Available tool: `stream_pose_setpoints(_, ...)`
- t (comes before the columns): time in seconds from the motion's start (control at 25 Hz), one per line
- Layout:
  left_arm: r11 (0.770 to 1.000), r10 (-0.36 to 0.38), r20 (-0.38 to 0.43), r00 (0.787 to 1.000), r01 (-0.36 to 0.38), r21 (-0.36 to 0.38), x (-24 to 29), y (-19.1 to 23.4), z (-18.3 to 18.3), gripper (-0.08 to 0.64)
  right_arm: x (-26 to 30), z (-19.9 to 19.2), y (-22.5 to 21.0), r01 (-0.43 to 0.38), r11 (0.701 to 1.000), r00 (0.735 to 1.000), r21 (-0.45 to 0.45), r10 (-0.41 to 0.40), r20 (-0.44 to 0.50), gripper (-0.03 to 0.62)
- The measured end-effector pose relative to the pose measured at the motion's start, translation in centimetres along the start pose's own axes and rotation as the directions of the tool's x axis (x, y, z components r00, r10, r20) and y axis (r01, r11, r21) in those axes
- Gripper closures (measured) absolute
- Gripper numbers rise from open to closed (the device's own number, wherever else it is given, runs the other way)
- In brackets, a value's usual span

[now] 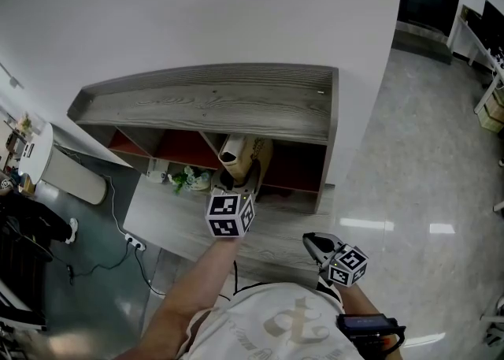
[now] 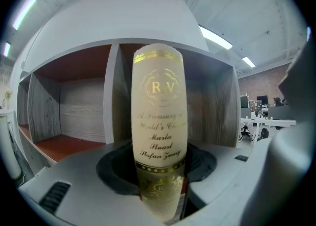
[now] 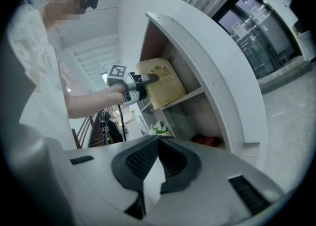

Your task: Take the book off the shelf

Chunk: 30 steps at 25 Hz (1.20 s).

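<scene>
Cream gold-lettered book (image 2: 159, 121) leans out of the grey wooden shelf (image 1: 213, 102), its spine clenched in the left tongs (image 2: 159, 180), ready for pulling clear. The right tongs (image 3: 157, 146) wait aside, closed and empty.

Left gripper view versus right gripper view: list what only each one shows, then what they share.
Only the left gripper view: the gold lettering on the book's spine, seen close up, with the left gripper's jaws closed on it.
Only the right gripper view: the person's forearm, the marker cube above that gripper, a small plant in the compartment below the book, glass doors, and the right gripper's jaws together with nothing between them.
Both: the book and the shelf.
</scene>
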<state>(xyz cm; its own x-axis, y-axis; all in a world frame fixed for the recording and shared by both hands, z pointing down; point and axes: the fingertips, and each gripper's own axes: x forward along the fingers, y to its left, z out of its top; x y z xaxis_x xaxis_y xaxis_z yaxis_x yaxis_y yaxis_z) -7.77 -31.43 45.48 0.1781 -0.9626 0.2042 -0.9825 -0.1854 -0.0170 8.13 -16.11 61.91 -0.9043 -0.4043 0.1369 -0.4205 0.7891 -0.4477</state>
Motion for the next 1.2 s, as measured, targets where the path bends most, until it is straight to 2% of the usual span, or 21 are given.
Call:
stream_pose_setpoints(0.84, 0.996, -0.069, 0.059, 0.996, 0.072, -0.049, -4.6, -0.6, 0.2, 0.328, -0.6, 0.0, 2.0, -0.013, 1.0, 1.0, 0.025, 0.012, 0.025, 0.589)
stream_pose_setpoints(1.2, 0.991, -0.119, 0.07, 0.99, 0.123, -0.055, -6.9, -1.0, -0.2, 0.328, -0.3, -1.1, 3.9, -0.026, 1.0, 0.999, -0.008, 0.026, -0.026, 0.589)
